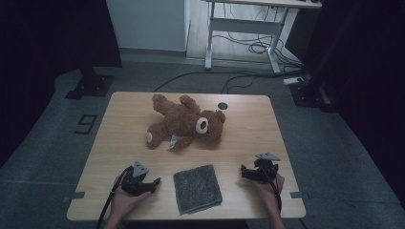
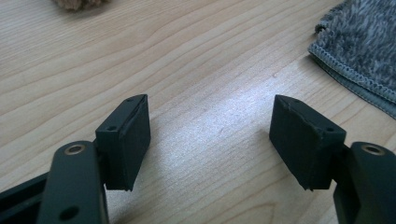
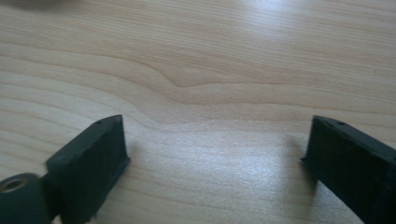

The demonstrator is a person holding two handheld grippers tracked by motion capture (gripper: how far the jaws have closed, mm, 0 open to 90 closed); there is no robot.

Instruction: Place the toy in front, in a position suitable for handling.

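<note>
A dim lab or recording studio. A small wooden table [image 1: 248, 129] stands alone on grey carpet [image 1: 334, 143], ringed by black curtains [image 1: 47, 33] and the weighted bases of dark stands [image 1: 90, 86]. Tape marks, one shaped like a nine [image 1: 86, 124], lie on the floor. Loose cables [image 1: 248, 45] run beneath a white-framed desk [image 1: 248, 24] behind.

Only readable thing here is a big digit "9" [image 1: 86, 124], marked in dark tape or paint on the grey floor [image 1: 47, 157] just off the left edge of the desk [image 1: 248, 138], seen in the high view. The teddy bear [image 1: 184, 123] has a small pale tag at its belly, but it's way too tiny and blurry to make out any print. No lettering on the grey cloth [image 1: 197, 188], and none on the tools either.
</note>
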